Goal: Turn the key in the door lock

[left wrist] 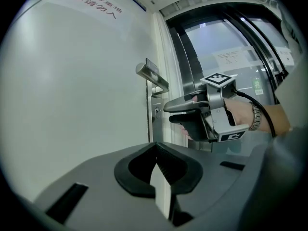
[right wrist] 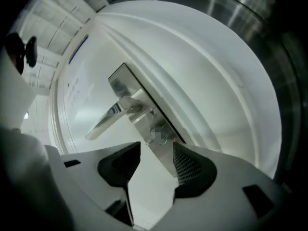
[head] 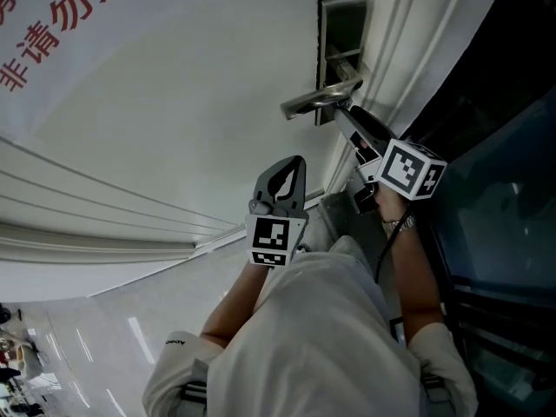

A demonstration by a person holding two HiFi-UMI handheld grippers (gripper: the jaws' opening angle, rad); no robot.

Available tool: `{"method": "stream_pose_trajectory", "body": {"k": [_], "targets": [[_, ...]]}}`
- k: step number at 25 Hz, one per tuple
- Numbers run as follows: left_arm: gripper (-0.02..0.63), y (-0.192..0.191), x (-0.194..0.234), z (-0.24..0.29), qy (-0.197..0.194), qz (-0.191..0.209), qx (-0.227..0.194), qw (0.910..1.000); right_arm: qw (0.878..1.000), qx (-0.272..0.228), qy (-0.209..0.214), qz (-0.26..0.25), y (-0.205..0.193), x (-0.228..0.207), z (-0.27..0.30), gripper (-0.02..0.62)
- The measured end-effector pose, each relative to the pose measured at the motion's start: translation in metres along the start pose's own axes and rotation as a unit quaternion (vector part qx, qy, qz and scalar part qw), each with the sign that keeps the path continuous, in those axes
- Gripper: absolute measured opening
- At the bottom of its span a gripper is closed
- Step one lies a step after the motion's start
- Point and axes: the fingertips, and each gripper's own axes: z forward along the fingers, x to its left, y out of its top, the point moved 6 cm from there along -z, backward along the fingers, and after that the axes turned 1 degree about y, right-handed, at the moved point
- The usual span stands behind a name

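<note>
Right gripper (right wrist: 156, 149) jaws spread, key (right wrist: 158, 137) just ahead, ungripped. Left gripper (left wrist: 155, 147) pressed together, empty. Likely step: grasping; next, centre on key, close, rotate.

The door handle (right wrist: 110, 117) juts out just above the lock (right wrist: 158, 136), door frame (right wrist: 207, 81) beside.
</note>
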Motion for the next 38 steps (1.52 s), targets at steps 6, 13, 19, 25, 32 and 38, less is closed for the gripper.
{"method": "stream_pose_trajectory", "body": {"k": [6, 13, 19, 25, 32, 38], "targets": [[0.009, 0.001, 0.001, -0.001, 0.000, 0.000, -0.002, 1.0000, 0.968, 0.012, -0.074, -0.238, 0.002, 0.013, -0.003, 0.186], [0.009, 0.000, 0.003, -0.005, 0.004, 0.000, -0.002, 1.0000, 0.850, 0.035, -0.148, -0.504, 0.000, 0.034, 0.006, 0.184], [0.009, -0.001, 0.007, -0.010, 0.010, 0.000, -0.002, 0.9999, 0.751, 0.058, -0.175, -0.633, -0.007, 0.040, 0.015, 0.184], [0.009, 0.000, 0.010, -0.014, 0.016, 0.001, -0.004, 0.9999, 0.693, 0.076, -0.181, -0.694, -0.008, 0.040, 0.024, 0.179], [0.009, -0.002, 0.015, -0.019, 0.023, -0.002, -0.004, 0.9997, 0.641, 0.083, -0.189, -0.739, -0.012, 0.037, 0.029, 0.117], [0.009, -0.001, 0.015, -0.019, 0.025, -0.001, -0.005, 0.9997, 0.618, 0.082, -0.188, -0.759, -0.016, 0.038, 0.030, 0.080]]}}
